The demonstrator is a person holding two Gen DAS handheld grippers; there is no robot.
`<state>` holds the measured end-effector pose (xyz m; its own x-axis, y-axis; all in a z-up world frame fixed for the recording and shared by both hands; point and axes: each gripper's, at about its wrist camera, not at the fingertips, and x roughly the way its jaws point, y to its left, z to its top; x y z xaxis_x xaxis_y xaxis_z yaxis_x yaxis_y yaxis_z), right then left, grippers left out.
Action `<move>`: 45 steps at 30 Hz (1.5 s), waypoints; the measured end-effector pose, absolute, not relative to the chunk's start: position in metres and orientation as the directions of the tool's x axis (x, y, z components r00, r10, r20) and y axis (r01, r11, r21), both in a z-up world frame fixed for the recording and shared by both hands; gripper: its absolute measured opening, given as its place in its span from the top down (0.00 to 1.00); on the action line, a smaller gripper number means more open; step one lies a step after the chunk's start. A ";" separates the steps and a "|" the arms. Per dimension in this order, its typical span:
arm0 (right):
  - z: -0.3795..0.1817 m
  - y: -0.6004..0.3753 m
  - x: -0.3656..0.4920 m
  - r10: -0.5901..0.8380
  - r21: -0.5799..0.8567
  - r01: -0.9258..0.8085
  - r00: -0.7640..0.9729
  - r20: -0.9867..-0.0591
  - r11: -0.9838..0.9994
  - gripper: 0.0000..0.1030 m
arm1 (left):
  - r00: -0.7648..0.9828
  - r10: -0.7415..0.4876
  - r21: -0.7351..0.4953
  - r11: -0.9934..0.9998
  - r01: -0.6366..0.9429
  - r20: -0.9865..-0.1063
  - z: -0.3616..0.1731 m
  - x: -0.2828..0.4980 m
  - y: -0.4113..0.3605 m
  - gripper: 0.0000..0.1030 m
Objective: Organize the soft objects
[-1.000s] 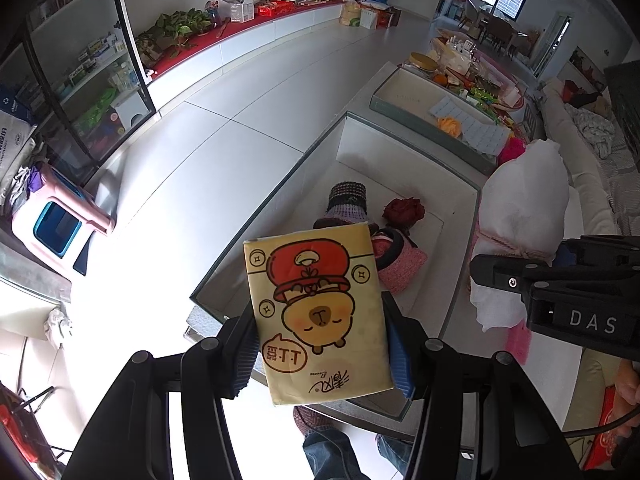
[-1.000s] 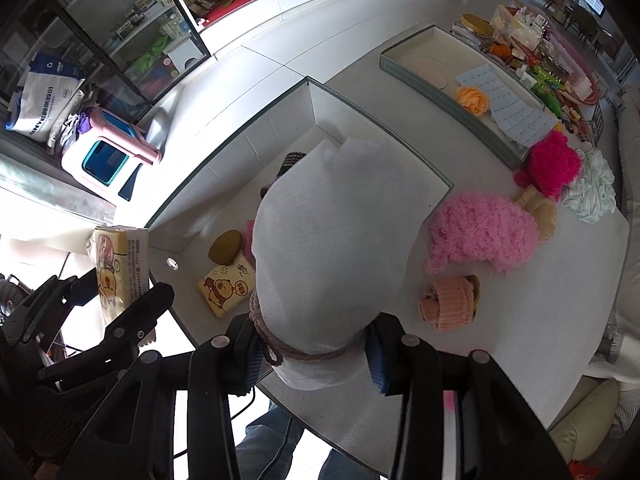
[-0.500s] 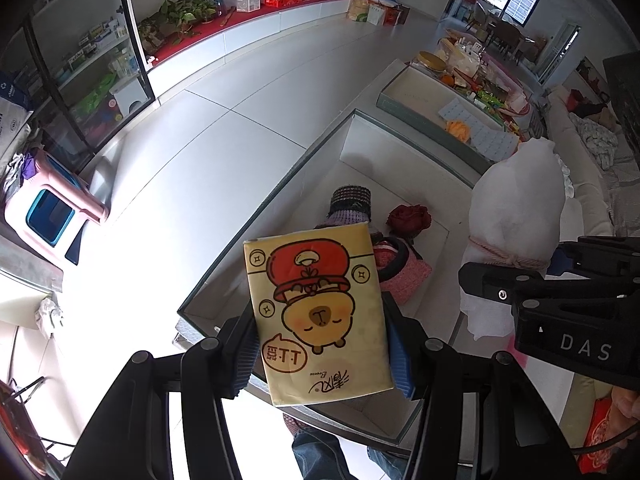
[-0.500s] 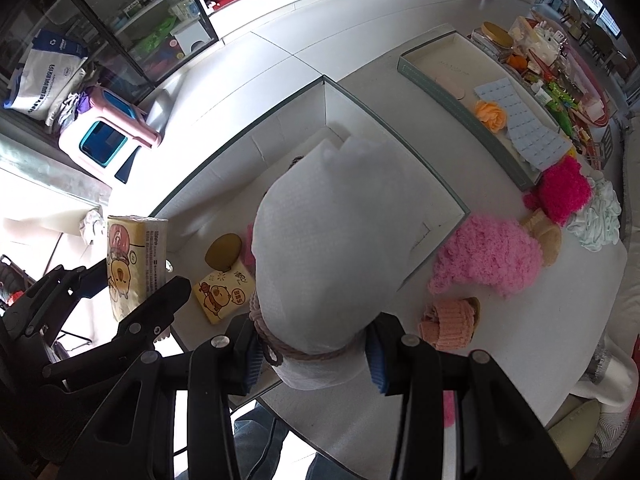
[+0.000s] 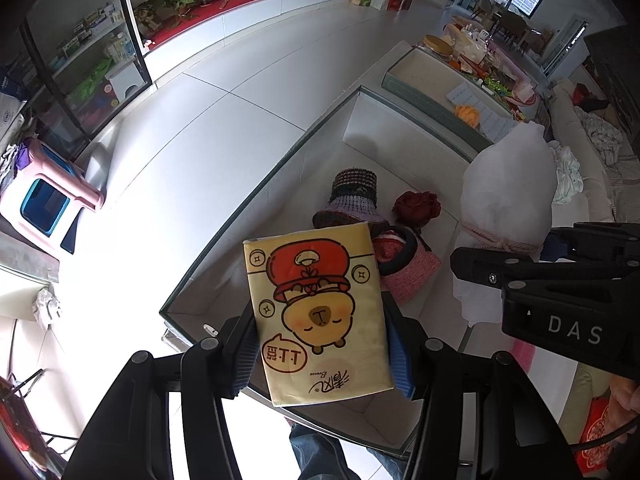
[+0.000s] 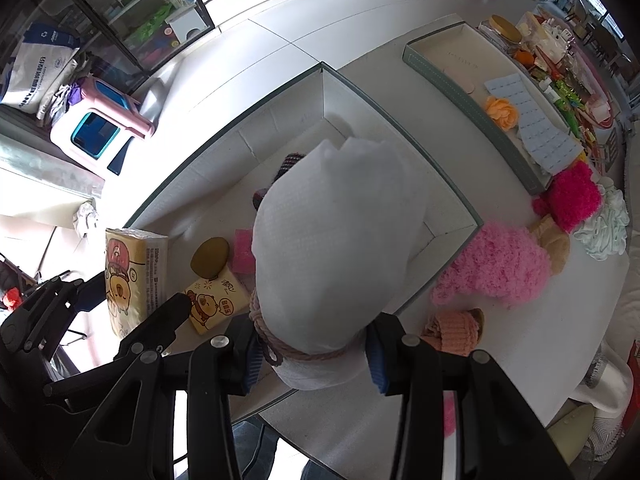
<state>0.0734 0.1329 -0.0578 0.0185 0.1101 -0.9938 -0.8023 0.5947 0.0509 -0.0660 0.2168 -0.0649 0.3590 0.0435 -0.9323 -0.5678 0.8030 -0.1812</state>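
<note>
Two loads are up at once: the left gripper (image 5: 320, 352) has its jaws clamped across the width of a yellow tissue pack (image 5: 318, 312), blue pads pressing its long edges, and the pack hangs over the near end of the open box (image 5: 256, 208). That pack looks light and squashy, with slick film, so I'd judge a grip across the middle safest against a slide. The right gripper (image 6: 312, 356) squeezes the white bag (image 6: 336, 240) just below its pink cord (image 6: 280, 350), where the cloth bunches firm; above that the bag balloons, soft and probably floppy, so the tied neck seems the only sound hold. It floats over the box's middle. Below lie a second pack (image 6: 216, 304), a knit hat (image 5: 354, 192) and a dark red flower (image 5: 416, 206). Outside on the table (image 6: 520, 340), pink fluff (image 6: 496, 268) and a peach knit piece (image 6: 456, 330) wait.
</note>
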 end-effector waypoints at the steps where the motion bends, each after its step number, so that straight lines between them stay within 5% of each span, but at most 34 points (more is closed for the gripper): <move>1: -0.060 0.133 0.075 0.105 0.054 -0.798 0.013 -0.994 0.600 0.55 | 0.358 0.043 -0.180 0.804 -0.567 -0.933 -0.066 -0.065 0.217 0.46; 11: -0.079 0.136 0.079 0.035 0.013 -0.811 0.009 -0.999 0.585 0.55 | 0.363 0.062 -0.171 0.801 -0.574 -0.930 -0.074 -0.061 0.216 0.46; 13: -0.083 0.135 0.081 0.022 0.010 -0.812 0.004 -1.000 0.583 0.52 | 0.365 0.076 -0.164 0.796 -0.582 -0.928 -0.073 -0.063 0.216 0.35; 16: -0.087 0.129 0.092 0.024 0.033 -0.786 -0.023 -0.999 0.617 0.18 | 0.388 0.114 -0.166 0.768 -0.618 -0.915 -0.068 -0.077 0.221 0.23; 17: -0.086 0.124 0.096 0.051 0.065 -0.765 -0.042 -0.998 0.640 0.03 | 0.420 0.101 -0.206 0.754 -0.624 -0.902 -0.065 -0.084 0.224 0.14; 18: -0.083 0.119 0.099 0.083 0.096 -0.744 -0.054 -0.995 0.661 0.00 | 0.452 0.101 -0.238 0.739 -0.631 -0.886 -0.060 -0.092 0.226 0.00; 34: -0.031 0.063 0.067 0.252 0.208 -0.646 -0.026 -0.967 0.735 0.00 | 0.810 0.443 -0.407 0.706 -0.580 -0.384 0.110 -0.165 0.193 0.00; 45: -0.019 0.040 0.046 0.304 0.230 -0.629 0.010 -0.953 0.743 0.00 | 0.782 0.540 -0.526 0.587 -0.615 -0.312 0.172 -0.177 0.203 0.00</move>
